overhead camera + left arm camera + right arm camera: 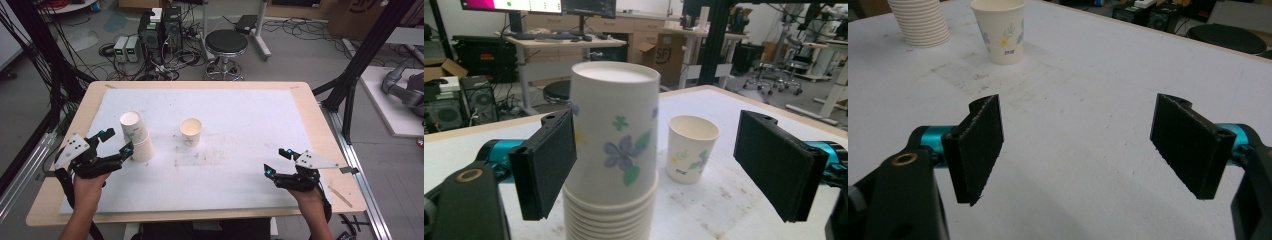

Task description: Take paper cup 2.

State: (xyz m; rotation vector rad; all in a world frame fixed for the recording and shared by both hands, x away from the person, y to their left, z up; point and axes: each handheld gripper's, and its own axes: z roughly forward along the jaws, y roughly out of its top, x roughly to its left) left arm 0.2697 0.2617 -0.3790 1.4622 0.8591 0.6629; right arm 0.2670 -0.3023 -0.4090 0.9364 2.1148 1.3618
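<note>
A stack of flowered paper cups [136, 137] stands on the left of the white mat [240, 115]. A single cup [191, 131] of the same kind stands upright to its right. My left gripper [118, 141] is at the stack, open. In the left gripper view the stack [616, 150] rises between the pads of that gripper [661, 167]: the left pad is close against the top cup's side and the right pad stands well away. The single cup [690, 147] is behind. My right gripper [276, 161] hovers at the front right, and the right gripper view shows its jaws [1083, 150] open with nothing between them.
The mat covers a wooden table [320, 130]. A thin wooden stick [341, 195] lies near its front right corner. Beyond the far edge stand a black stool [226, 42] and computer cases with cables on the floor. Black frame posts flank both sides.
</note>
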